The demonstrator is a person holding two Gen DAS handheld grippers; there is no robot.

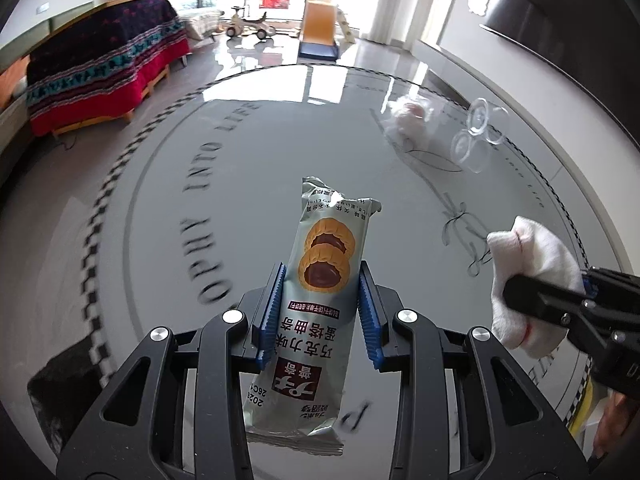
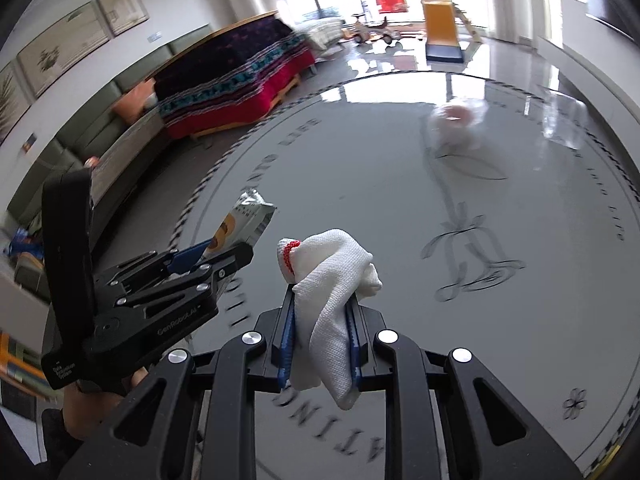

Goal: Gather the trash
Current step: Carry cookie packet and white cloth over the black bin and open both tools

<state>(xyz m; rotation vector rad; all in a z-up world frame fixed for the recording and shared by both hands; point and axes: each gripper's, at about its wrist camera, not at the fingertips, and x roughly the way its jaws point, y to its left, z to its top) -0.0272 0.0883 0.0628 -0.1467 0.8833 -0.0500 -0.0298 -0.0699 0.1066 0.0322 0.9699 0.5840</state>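
Note:
My left gripper is shut on a silver biscuit wrapper printed with chocolate cookies, held upright above the round grey table. The same wrapper pokes out of the left gripper at the left of the right wrist view. My right gripper is shut on a crumpled white cloth with red stitching, also lifted off the table. That cloth and the right gripper show at the right edge of the left wrist view.
On the far right of the table lie clear plastic cups and a crumpled clear wrapper with something pink inside. Beyond the table stand a sofa under a red and dark blanket, ride-on toys and a small slide.

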